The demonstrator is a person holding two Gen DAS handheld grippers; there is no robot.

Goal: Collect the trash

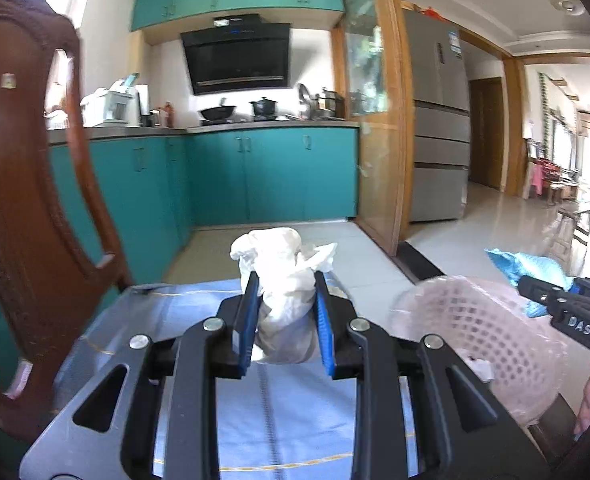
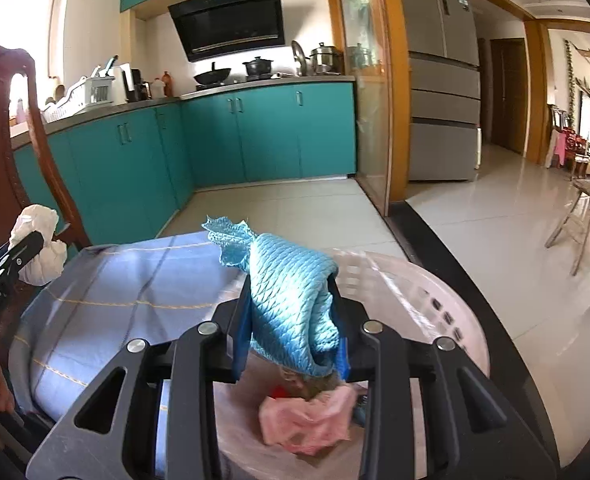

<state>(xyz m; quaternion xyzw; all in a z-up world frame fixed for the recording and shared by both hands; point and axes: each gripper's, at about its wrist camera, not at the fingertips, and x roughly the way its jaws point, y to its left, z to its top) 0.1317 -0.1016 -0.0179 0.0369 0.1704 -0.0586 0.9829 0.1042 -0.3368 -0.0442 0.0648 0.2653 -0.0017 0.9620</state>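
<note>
My left gripper (image 1: 286, 284) is shut on a crumpled white tissue wad (image 1: 283, 276) and holds it above the table's light blue cloth (image 1: 287, 412). The wad also shows at the left of the right wrist view (image 2: 39, 240). My right gripper (image 2: 291, 304) is shut on a folded light blue cloth (image 2: 291, 292) and holds it over the pink perforated basket (image 2: 415, 280). The basket holds a crumpled pink bag (image 2: 307, 420) and other scraps. In the left wrist view the basket (image 1: 475, 328) sits to the right, with the right gripper (image 1: 535, 288) and its blue cloth (image 1: 527, 264) above the far rim.
A carved dark wooden chair (image 1: 23, 200) stands close on the left of the table. Teal kitchen cabinets (image 1: 271, 176), a glass sliding door (image 1: 371, 120) and a grey fridge (image 1: 439, 120) lie ahead. Tiled floor (image 2: 495, 240) opens to the right.
</note>
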